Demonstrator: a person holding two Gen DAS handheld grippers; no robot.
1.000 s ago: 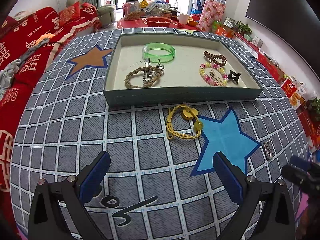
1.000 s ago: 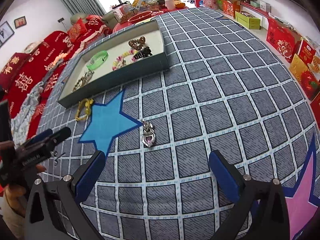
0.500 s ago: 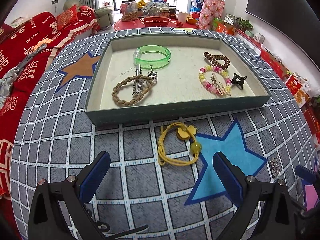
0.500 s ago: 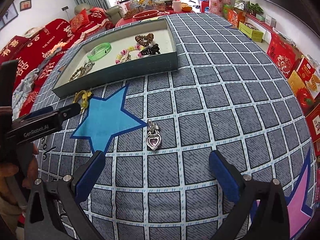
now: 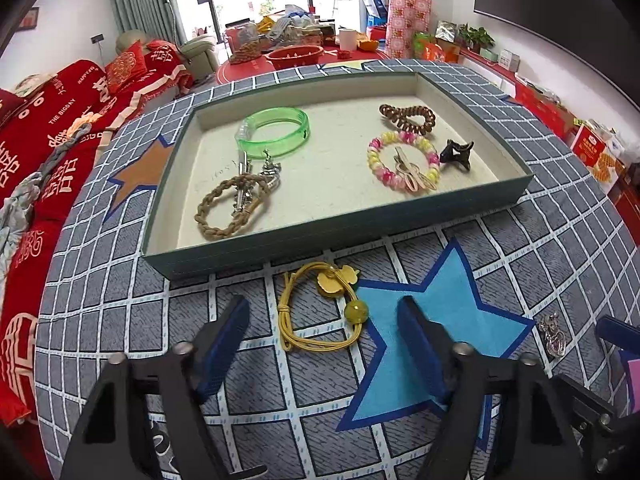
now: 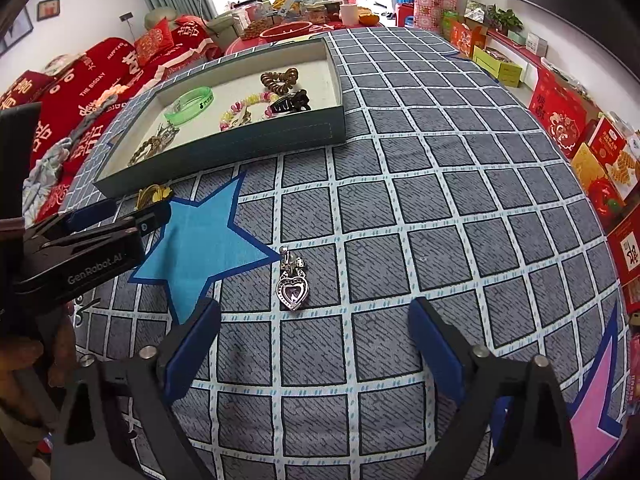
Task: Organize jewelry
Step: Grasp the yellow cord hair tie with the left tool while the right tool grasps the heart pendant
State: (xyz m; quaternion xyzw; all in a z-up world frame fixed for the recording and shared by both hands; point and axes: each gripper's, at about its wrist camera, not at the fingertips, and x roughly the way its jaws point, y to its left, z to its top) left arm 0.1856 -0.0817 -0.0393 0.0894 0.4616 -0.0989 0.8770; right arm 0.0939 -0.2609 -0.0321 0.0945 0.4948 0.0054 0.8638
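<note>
My left gripper (image 5: 322,320) hangs over the checked grey cloth (image 5: 120,300), its jaws closing but still apart. The yellow cord bracelet (image 5: 320,312) lies flat on the cloth between my blue pads (image 5: 224,344), which do not touch it. It sits just in front of the tray's near wall, at the left tip of the blue star (image 5: 432,344).

The tray (image 5: 360,236) is my landmark. Inside it, from left to right: a braided brown bracelet (image 5: 228,208) near the front left corner, with a small metal charm (image 5: 256,180) lying across it; a clear green bangle (image 5: 276,132) behind that; a pink and yellow bead bracelet (image 5: 402,164) toward the right with a pale hair clip (image 5: 412,174) inside its ring; a brown coil hair tie (image 5: 408,118) behind the beads; and a small black claw clip (image 5: 456,154) nearest the right wall.

Well in front of the tray and off its right end, past the blue star, a silver heart pendant (image 6: 293,280) lies on the cloth. My right gripper (image 6: 314,328) hovers there with jaws closing yet still wide; the pendant lies just ahead of the fingertips, untouched. In the right wrist view my left gripper (image 6: 120,216) shows at the left edge, with my hand (image 6: 24,364) below it.
</note>
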